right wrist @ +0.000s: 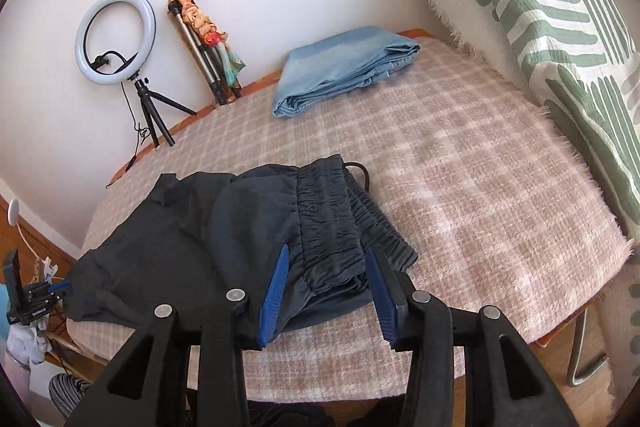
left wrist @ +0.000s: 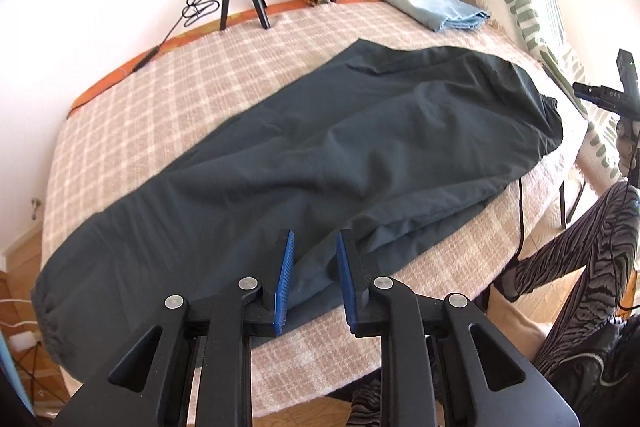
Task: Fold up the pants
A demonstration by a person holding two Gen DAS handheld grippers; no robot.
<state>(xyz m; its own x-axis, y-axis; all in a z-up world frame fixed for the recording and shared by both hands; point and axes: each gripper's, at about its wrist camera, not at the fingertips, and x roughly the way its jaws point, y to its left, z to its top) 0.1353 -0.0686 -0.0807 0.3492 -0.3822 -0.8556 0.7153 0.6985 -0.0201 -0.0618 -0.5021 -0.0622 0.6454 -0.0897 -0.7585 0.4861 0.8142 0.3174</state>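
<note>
Both grippers hang over the dark pants, jaws parted, nothing clamped!

Left gripper (left wrist: 312,269) sits above the near edge of the pants (left wrist: 304,163), its blue pads a small way apart with only loose fabric showing in the gap and no pinch on it. Right gripper (right wrist: 326,291) stands wider, straddling the gathered elastic waistband (right wrist: 332,223), pads either side of the cloth and not pressing on it. Those pants lie stretched long across the checked pink blanket (right wrist: 480,163), waistband at the right gripper's end, cuff end running off toward the left. Back by the wall, folded blue cloth (right wrist: 340,67) rests on the blanket, beside a ring light (right wrist: 116,39) on its little tripod.
</note>
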